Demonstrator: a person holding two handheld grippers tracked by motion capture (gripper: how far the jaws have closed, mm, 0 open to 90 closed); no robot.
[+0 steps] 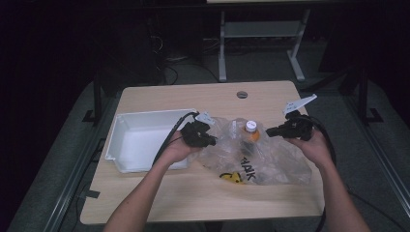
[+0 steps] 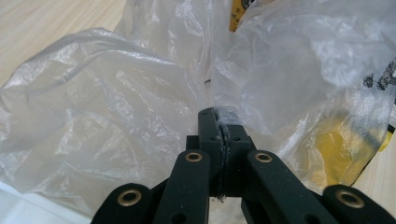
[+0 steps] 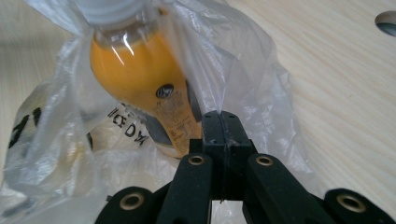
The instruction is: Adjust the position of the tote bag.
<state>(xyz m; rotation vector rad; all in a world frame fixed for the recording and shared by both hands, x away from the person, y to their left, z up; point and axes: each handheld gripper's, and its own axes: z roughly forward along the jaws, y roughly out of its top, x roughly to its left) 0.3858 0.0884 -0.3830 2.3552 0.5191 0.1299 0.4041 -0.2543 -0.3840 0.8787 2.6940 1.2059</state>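
In the high view, a clear plastic bag (image 1: 261,154) lies crumpled on the wooden table (image 1: 193,193), just right of a white plastic bin (image 1: 140,140). The left gripper (image 1: 210,140) and right gripper (image 1: 270,131) pinch the bag's mouth from opposite sides, probably to spread it open around the orange drink bottle (image 1: 250,131) that stands inside with its white cap up. Bold black lettering on the bag's front reads only in part, something like "AIK", beside a yellow mark. In the left gripper view, the jaws are clenched on a fold of the film (image 2: 140,116), a thin crease caught between the pads; yellow print shows through at the right. In the right gripper view, the jaws likewise nip a gathered edge of the film (image 3: 243,84) just beside the bottle (image 3: 140,84), whose label carries a small dark oval logo and fine print too blurred to read.
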